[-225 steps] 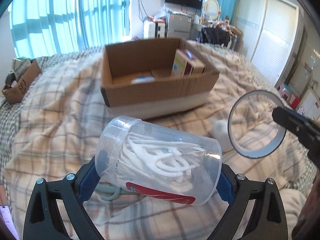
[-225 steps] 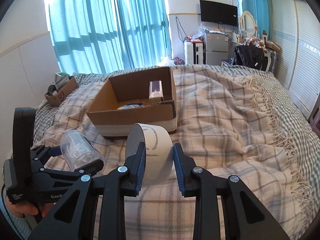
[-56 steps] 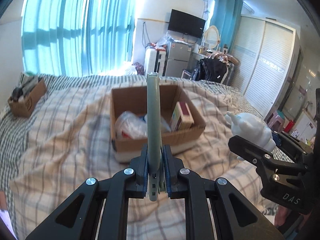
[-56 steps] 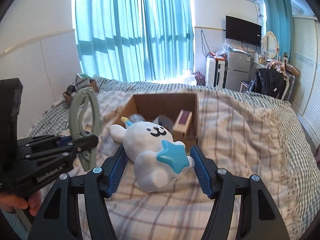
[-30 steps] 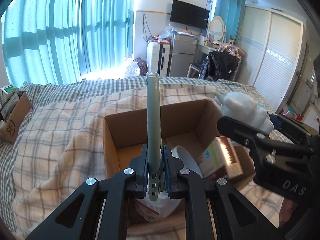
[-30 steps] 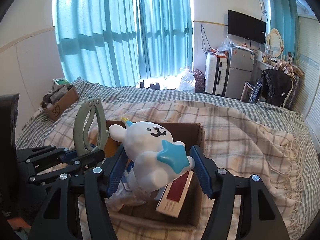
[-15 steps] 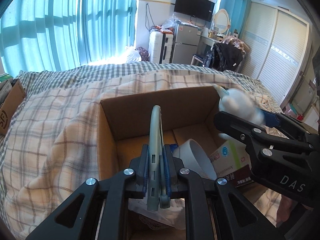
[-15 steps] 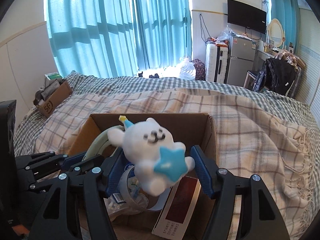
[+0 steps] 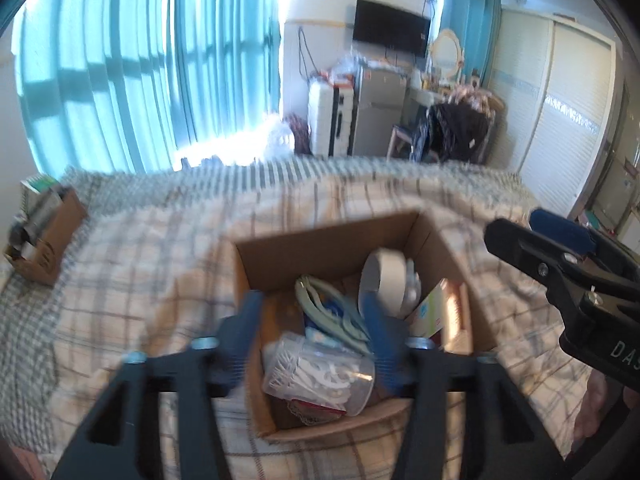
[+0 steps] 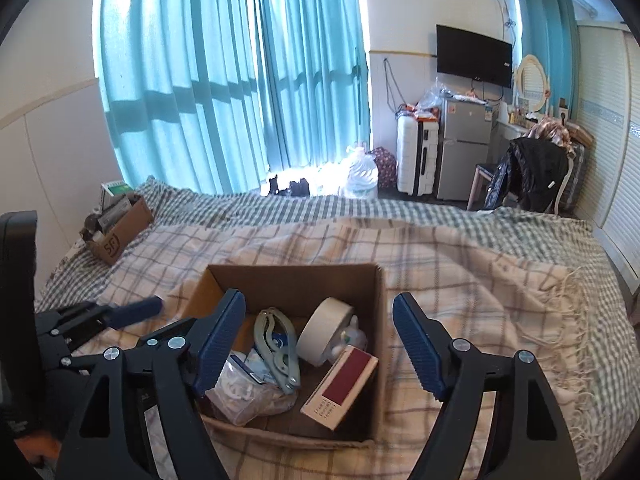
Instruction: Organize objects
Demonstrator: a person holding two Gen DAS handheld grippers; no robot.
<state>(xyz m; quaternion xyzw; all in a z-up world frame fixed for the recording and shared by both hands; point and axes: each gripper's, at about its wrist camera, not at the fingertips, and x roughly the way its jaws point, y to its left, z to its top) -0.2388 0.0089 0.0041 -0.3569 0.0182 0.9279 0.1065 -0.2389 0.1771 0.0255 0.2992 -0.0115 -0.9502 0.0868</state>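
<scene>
An open cardboard box (image 10: 378, 312) sits on the plaid blanket and also shows in the left wrist view (image 9: 332, 240). In it lie a grey-green clamp tool (image 10: 278, 350), a tape roll (image 10: 324, 330), a clear jar of white floss picks (image 9: 320, 374), a red and white carton (image 10: 340, 388) and a white plush toy (image 10: 352, 336), mostly hidden behind the roll. My left gripper (image 9: 312, 340) is open and empty above the box's near side. My right gripper (image 10: 320, 340) is open and empty above the box.
A smaller cardboard box (image 10: 116, 232) with odds and ends sits at the bed's far left. Blue curtains, a suitcase, a fridge (image 10: 464, 148) and a chair with dark clothes stand beyond the bed. Wardrobe doors line the right wall.
Both grippers opened. The clamp tool dropped from the left gripper into the box and the plush toy dropped from the right gripper into it. Both grippers pulled back a little.
</scene>
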